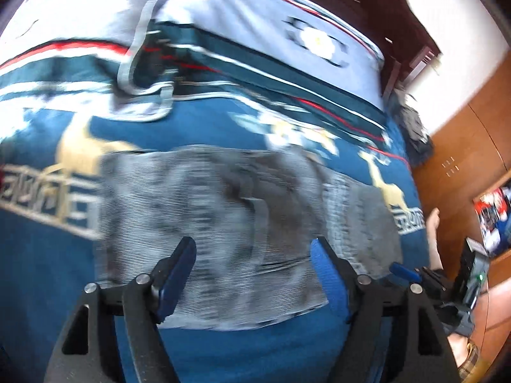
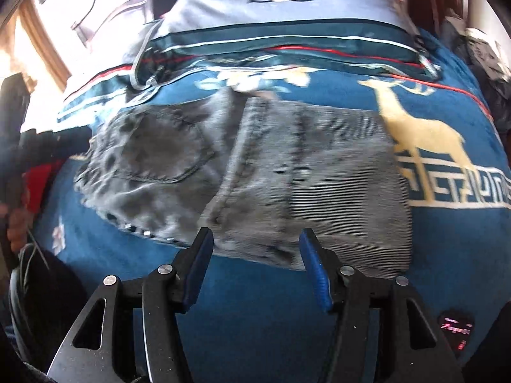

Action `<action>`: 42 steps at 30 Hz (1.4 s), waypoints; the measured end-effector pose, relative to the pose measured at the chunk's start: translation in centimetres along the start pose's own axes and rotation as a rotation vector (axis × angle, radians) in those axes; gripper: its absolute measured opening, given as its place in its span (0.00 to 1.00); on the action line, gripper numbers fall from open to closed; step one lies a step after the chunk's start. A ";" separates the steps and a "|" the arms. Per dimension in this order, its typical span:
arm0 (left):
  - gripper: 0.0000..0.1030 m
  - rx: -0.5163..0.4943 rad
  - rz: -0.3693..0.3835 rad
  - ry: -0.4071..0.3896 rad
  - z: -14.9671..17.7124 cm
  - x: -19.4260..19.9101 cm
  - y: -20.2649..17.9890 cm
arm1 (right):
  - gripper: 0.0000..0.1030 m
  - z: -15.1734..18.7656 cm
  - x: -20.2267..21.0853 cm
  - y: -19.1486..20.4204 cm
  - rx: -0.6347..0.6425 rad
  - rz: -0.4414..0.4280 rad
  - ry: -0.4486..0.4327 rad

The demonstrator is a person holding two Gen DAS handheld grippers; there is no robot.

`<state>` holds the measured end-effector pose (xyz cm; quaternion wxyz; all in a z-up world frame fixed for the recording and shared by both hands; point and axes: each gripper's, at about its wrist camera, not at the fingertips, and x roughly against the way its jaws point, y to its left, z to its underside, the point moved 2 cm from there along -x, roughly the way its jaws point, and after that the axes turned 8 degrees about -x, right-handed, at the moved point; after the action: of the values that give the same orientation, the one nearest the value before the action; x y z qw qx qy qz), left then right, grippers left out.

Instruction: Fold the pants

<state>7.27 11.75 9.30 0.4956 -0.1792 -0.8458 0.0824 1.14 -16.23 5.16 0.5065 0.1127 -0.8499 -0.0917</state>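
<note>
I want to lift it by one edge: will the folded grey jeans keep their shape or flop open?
The jeans look soft and creased, so they would probably droop. The layers lie loose, so they may unfold. The thick denim likely feels fairly heavy.

One pair of grey jeans point(image 2: 242, 172), two pillows point(image 2: 287, 9) point(image 1: 80, 32), one blue blanket point(image 2: 255, 287).

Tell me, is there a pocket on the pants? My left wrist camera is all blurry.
Observer: Yes. In the right wrist view, a back pocket faces up on the grey jeans.
Operator: Is the right claw grabbing them?
Observer: No. The right claw is open, with nothing pinched.
Operator: Anything else on the bed?
Observer: A small dark gadget with red lights lies on the blue blanket, right of that claw.
</note>
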 end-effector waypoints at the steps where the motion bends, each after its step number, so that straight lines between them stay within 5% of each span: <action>1: 0.77 0.022 -0.012 0.004 0.2 0.3 1.1 | 0.54 0.0 -0.3 0.8 0.013 -0.012 0.004; 8: 0.95 0.132 -0.052 0.036 1.2 0.5 5.6 | 0.61 0.3 -1.5 6.7 0.133 -0.079 0.036; 11: 0.96 0.182 -0.034 0.054 1.6 0.0 7.0 | 0.70 0.4 -2.0 9.5 0.205 -0.104 0.039; 20: 0.96 0.353 0.047 0.058 3.0 -1.3 10.5 | 0.71 2.6 -4.6 18.9 0.551 -0.126 0.019; 25: 0.96 0.398 0.066 0.063 2.9 -1.9 12.1 | 0.71 3.9 -7.1 21.8 0.727 -0.045 -0.037; 30: 0.96 0.466 0.107 0.061 2.4 -2.8 13.9 | 0.70 6.0 -10.5 23.8 0.968 0.128 -0.110; 32: 0.96 0.486 0.119 0.062 2.3 -3.1 14.4 | 0.67 6.8 -11.3 24.7 1.069 0.179 -0.163; 35: 0.96 0.499 0.134 0.070 2.3 -3.5 14.6 | 0.36 7.0 -11.9 26.1 1.137 0.226 -0.200; 37: 0.96 0.501 0.138 0.073 2.4 -3.5 14.6 | 0.26 5.9 -11.9 26.2 1.079 0.212 -0.166; 42: 0.96 0.548 0.187 0.059 2.6 -3.6 14.9 | 0.19 1.6 -8.4 24.2 0.790 0.047 -0.148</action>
<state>9.96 24.22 0.36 0.5402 -0.1181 -0.7571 0.3479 1.26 9.43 3.90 0.3634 0.2725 -0.8563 0.2457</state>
